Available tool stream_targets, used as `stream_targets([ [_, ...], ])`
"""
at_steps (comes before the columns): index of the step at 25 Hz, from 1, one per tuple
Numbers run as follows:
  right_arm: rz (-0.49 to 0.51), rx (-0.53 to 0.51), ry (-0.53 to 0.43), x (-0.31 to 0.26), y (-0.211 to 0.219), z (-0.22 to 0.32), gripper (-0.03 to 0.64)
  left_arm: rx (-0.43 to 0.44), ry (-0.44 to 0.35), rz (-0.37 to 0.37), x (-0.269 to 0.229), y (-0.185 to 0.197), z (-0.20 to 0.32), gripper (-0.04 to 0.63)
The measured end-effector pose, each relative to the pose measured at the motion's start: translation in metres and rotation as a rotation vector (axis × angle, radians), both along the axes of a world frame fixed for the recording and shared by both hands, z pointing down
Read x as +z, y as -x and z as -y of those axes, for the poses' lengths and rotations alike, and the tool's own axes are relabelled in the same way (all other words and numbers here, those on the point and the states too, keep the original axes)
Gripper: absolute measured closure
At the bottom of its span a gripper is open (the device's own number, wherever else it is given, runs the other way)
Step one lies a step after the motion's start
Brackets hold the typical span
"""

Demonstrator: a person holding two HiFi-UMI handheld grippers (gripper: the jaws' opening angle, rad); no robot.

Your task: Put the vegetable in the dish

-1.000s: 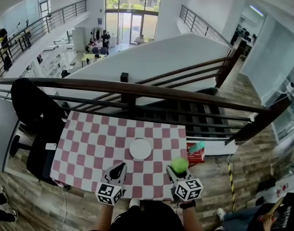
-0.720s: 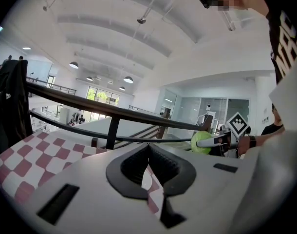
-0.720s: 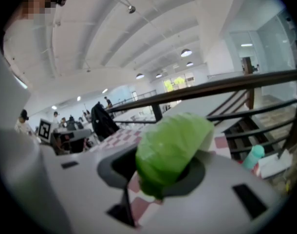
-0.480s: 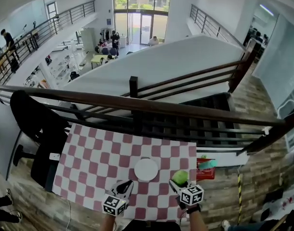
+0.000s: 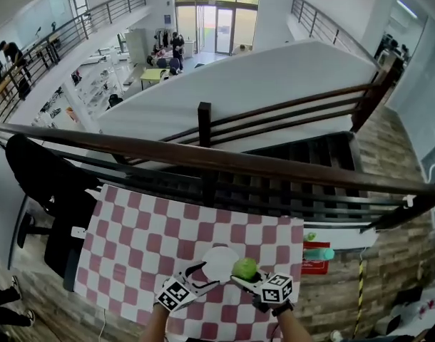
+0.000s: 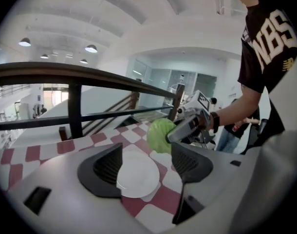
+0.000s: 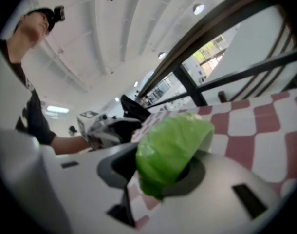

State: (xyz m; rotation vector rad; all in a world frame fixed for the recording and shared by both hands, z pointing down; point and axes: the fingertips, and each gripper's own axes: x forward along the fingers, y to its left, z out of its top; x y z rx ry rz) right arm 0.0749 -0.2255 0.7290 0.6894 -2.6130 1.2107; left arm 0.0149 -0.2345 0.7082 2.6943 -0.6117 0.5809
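Note:
The green leafy vegetable [image 5: 244, 268] hangs at the right rim of the white dish [image 5: 216, 261] on the red-and-white checked table [image 5: 139, 234]. My right gripper [image 5: 242, 275] is shut on the vegetable, which fills its jaws [image 7: 170, 147] in the right gripper view. My left gripper [image 5: 203, 276] sits at the dish's near-left edge with its jaws opening. In the left gripper view the dish [image 6: 137, 175] lies between the two fingers, which do not press on it. Beyond it are the vegetable [image 6: 159, 134] and the right gripper [image 6: 190, 126].
A dark wooden railing [image 5: 203, 155] runs along the table's far side, with a drop to a lower floor beyond. A black chair [image 5: 46, 184] stands at the table's left. A red box with a teal bottle [image 5: 317, 256] sits past the right edge.
Both grippers have moved in toward the dish. The vegetable has travelled left to the dish's right rim. The left jaws, shut before, now stand apart around the dish's edge.

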Motion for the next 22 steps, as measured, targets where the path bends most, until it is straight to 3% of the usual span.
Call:
stream_targets([
  [3, 0.297, -0.120, 0.098, -0.023, 0.018, 0.004, 0.474, 0.137, -0.046, 0.087, 0.006, -0.013, 0.001, 0.178],
  [5, 0.407, -0.210, 0.141, -0.033, 0.026, 0.003, 0.474, 0.188, -0.089, 0.112, 0.004, -0.020, 0.002, 0.095],
  [10, 0.444, -0.402, 0.138, -0.042, 0.044, -0.011, 0.474, 0.303, -0.206, 0.175, -0.001, -0.041, 0.004, 0.064],
  [17, 0.548, -0.496, 0.145, -0.049, 0.056, -0.021, 0.474, 0.452, -0.199, 0.188, 0.006, -0.053, -0.018, 0.077],
  [22, 0.615, -0.483, 0.189, -0.050, 0.061, -0.016, 0.474, 0.449, -0.111, 0.172, 0.010, -0.047, -0.016, 0.106],
])
